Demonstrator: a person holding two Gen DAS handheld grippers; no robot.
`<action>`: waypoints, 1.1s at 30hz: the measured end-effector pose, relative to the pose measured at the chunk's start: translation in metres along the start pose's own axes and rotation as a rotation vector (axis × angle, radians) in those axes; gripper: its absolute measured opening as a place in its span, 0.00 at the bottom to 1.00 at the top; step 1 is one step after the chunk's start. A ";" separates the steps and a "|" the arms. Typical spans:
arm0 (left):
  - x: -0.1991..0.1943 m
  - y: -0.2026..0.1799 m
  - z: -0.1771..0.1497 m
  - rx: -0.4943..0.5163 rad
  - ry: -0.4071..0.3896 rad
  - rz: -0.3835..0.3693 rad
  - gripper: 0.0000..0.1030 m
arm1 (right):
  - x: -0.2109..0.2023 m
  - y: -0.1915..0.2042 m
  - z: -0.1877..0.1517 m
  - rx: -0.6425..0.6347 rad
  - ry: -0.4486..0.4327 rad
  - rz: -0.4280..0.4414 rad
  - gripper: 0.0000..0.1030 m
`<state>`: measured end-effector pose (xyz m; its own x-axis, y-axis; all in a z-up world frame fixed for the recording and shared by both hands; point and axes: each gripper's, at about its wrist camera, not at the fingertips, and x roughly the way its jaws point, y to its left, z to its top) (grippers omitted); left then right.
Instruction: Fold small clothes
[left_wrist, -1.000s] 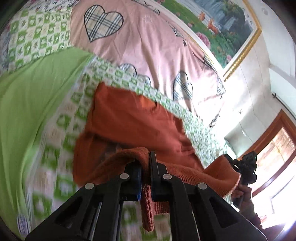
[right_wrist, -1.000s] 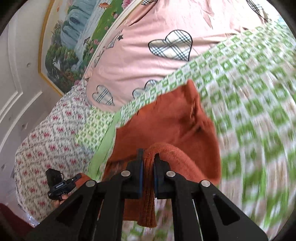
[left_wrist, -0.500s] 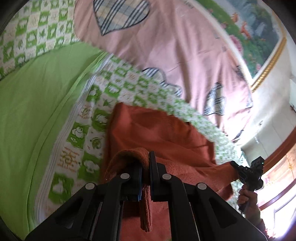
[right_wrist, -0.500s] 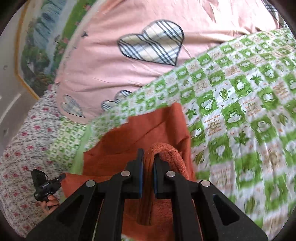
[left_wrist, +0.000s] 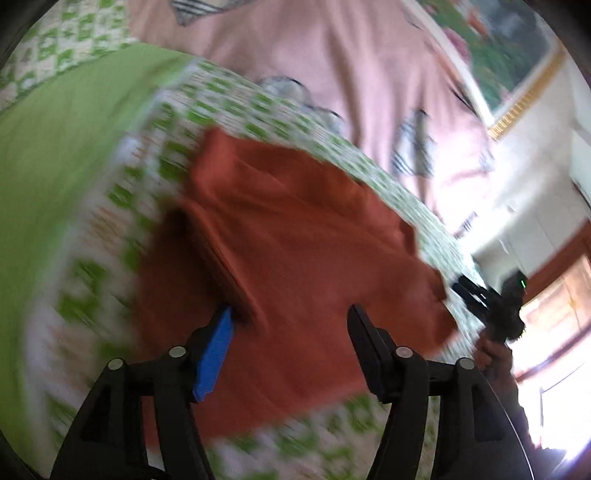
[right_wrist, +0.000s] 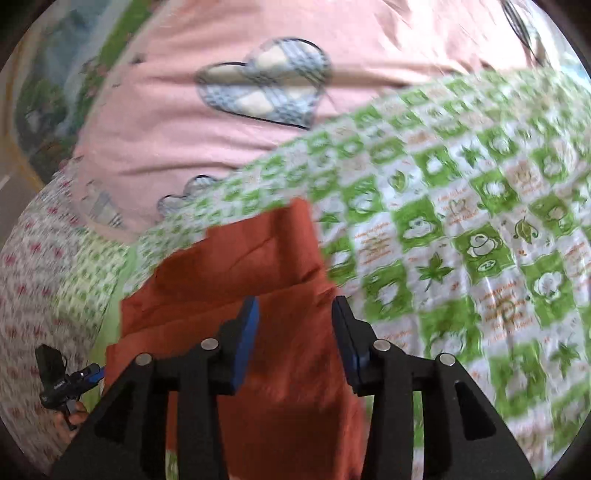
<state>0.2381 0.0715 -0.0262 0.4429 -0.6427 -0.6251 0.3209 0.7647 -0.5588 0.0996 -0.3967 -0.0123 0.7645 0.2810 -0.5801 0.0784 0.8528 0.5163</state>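
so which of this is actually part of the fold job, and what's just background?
In the job:
rust-orange knit garment
left tongs, opening, off the cloth
right tongs, opening

Background:
green-and-white checked bedsheet
pink heart-print quilt
gold-framed landscape painting

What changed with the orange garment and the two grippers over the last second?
Both grippers carried the garment's near edge forward over the rest and let it go: the left gripper and right gripper are opening, with nothing pinched between their fingers. The orange garment now lies doubled over. It stays on the green checked sheet.
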 end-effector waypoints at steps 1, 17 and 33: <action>0.007 -0.008 -0.005 0.016 0.025 -0.004 0.64 | 0.005 0.011 -0.005 -0.042 0.038 0.029 0.42; 0.091 -0.020 0.112 0.180 0.013 0.302 0.56 | 0.100 0.033 0.045 -0.306 0.118 -0.226 0.39; 0.031 0.005 0.071 -0.034 -0.115 0.281 0.61 | 0.040 0.018 0.012 -0.131 0.061 -0.173 0.40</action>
<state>0.3128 0.0588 -0.0102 0.6027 -0.3949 -0.6934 0.1449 0.9087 -0.3915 0.1396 -0.3757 -0.0186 0.7068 0.1482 -0.6917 0.1180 0.9394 0.3218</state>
